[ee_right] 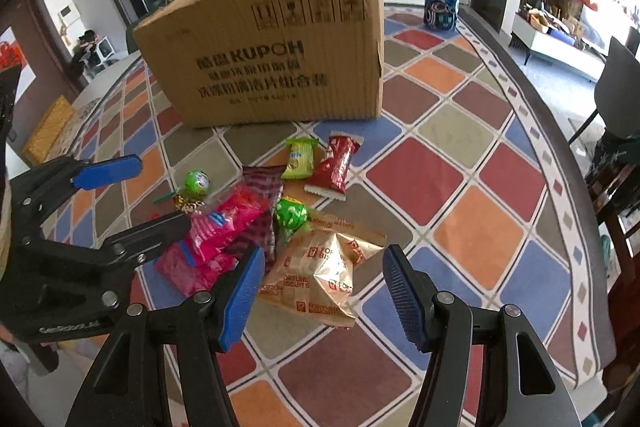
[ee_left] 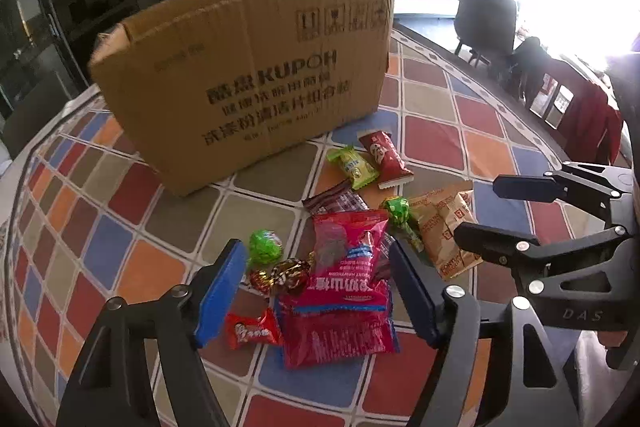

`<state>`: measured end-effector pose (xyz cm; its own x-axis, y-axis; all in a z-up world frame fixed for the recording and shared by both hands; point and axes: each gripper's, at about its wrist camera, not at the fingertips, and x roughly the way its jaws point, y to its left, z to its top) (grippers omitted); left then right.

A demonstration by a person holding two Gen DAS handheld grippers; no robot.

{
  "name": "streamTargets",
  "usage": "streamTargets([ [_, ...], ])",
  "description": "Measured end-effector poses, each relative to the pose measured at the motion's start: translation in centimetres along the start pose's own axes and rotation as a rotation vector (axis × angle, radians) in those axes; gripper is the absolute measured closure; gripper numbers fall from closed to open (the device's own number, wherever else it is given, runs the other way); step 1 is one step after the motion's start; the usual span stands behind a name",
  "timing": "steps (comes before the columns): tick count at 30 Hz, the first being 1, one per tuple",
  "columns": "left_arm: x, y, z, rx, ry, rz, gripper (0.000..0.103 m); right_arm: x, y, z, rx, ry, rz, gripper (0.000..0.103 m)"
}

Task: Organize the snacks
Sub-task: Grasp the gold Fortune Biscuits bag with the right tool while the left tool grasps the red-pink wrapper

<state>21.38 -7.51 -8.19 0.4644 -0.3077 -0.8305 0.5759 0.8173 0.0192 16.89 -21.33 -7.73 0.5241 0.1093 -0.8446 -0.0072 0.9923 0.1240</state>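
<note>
Blue pads of the left gripper stand apart with nothing pressed between them, framing the pink snack bags that lie stacked near the middle of the tablecloth. The right gripper is likewise open and empty, its jaws straddling the gold biscuit packet, which lies just to the side of the pink bags, toward the near edge of the tablecloth. Neither pair of pads appears to touch its packet yet.

Around these two targets the pile is crowded. A foil-wrapped chocolate and a small red candy lie just beside the left pad, a green lollipop rests against the gold packet, and a dark checked wrapper is partly under the pink bags. Farther out lie a green wrapped sweet and a red bar, then the open cardboard box toward the far edge. A Pepsi can stands beyond the box's corner.

The step looks like a paired pick, one packet per gripper. To do it well, each gripper should sink until the pads flank only the top packet, then close on a puffed or creased part, not the flat film, which may slip. The left side risks catching both pink bags or nudging the chocolate; the right risks trapping the lollipop stick. Lifting straight up before moving toward the box should keep neighbours from dragging.
</note>
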Motion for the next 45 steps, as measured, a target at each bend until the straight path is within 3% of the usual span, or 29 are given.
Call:
streamTargets([
  [22, 4.5, -0.1, 0.7, -0.013, 0.089, -0.064, 0.05, 3.4, -1.3, -0.5, 0.056, 0.077, 0.023, 0.042],
  [26, 5.0, -0.2, 0.7, -0.036, 0.107, -0.079, 0.055, 3.7, -1.4, -0.5, 0.055, 0.08, 0.035, 0.051],
  [28, 5.0, -0.1, 0.7, -0.044, 0.111, -0.081, 0.057, 3.8, -1.5, -0.5, 0.055, 0.085, 0.045, 0.058],
  [33, 4.7, 0.2, 0.5, -0.076, 0.115, -0.059, 0.062, 3.7, -1.2, -0.6, 0.043, 0.078, 0.043, 0.062],
  [36, 4.4, 0.3, 0.4, -0.096, 0.115, -0.04, 0.068, 3.5, -1.2, -0.6, 0.042, 0.068, 0.036, 0.064],
  [45, 1.4, 0.4, 0.4, -0.141, 0.064, -0.018, 0.069, 1.9, -1.3, -0.6, 0.048, 0.02, 0.049, 0.065],
])
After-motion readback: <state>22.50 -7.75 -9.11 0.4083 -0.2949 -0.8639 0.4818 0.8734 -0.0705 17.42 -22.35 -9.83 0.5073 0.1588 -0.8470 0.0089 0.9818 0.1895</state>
